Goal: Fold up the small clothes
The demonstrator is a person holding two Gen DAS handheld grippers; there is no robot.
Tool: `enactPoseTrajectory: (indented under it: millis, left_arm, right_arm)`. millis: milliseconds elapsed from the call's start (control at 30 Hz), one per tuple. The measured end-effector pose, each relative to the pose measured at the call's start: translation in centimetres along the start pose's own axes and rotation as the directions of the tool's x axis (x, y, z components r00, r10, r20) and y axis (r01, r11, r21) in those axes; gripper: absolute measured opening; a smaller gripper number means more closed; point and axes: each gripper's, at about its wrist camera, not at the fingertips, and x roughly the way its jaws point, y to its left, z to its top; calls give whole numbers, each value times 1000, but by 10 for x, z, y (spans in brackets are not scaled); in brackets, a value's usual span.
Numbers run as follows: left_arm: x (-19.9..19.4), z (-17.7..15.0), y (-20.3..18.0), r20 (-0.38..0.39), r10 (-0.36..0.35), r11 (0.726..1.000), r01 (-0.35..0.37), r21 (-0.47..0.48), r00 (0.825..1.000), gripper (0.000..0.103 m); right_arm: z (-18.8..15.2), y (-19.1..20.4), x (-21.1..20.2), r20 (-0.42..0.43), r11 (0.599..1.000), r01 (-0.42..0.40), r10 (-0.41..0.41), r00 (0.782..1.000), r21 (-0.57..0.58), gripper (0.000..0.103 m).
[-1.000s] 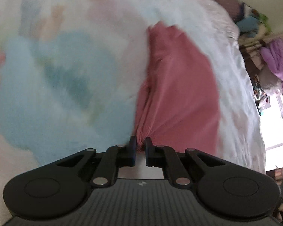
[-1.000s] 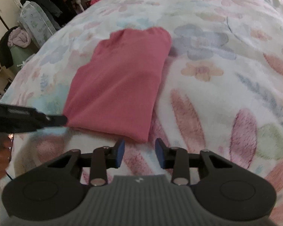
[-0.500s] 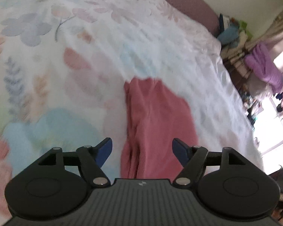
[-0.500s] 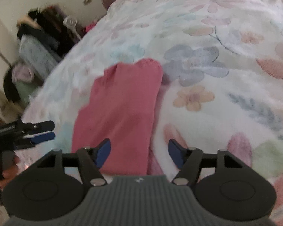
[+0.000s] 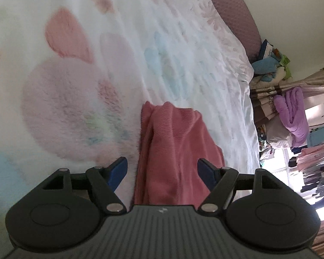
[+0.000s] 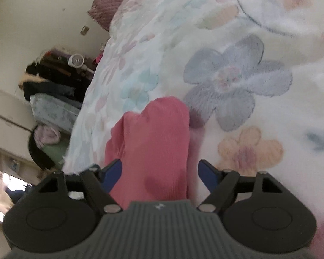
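A folded pink ribbed garment (image 5: 174, 151) lies on the floral blanket (image 5: 75, 86) of a bed. In the left wrist view its near end runs under my left gripper (image 5: 163, 169), which stands open with the blue pads wide apart and off the cloth. The right wrist view shows the same pink garment (image 6: 155, 151) from its other end, running between the fingers of my right gripper (image 6: 159, 172). That gripper's jaws are opening, and neither pad presses on the cloth. The garment's nearest edge is hidden by each gripper's body.
The floral blanket (image 6: 237, 64) spreads far around the garment. The bed's edge (image 5: 248, 108) drops off at the right, with piled clothes and a purple blanket (image 5: 293, 116) beyond. A dark clothes heap and small fan (image 6: 75, 60) stand left of the bed; a mauve pillow (image 6: 110, 6) lies at the head.
The left gripper let go of the pink garment's edge and opened wide. The right gripper opened too. Both pulled along the garment, which now lies between their fingers, seen from lower and closer.
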Motion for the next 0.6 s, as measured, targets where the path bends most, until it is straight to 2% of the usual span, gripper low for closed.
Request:
enactPoseTrajectory:
  millis: [200,267,433,500,600]
  left_arm:
    - [29,14,5,-29,-65,998,65,-10,997,84]
    - [37,19,5,-42,-78,997,77,-7,996,76]
    - [52,25,7,-72,-120,993,119,-21,990,37]
    - [52,24,6,-73,-120,993,120,-9,990,29]
    - [45,22,2,-59,-124,992,125,15,990,24]
  right_arm:
    - [23,-16,40,-48,999,-17,19,999,41,69]
    - [30,-20,54,-54,997,-36,40,998,62,67]
    - [44,-23,86,-74,994,-52,59,995,96,57]
    - [45,-22,93,-83,996,-44,51,995,78,48]
    - [47,-21,93,-83,997,-47,52,995,62,39]
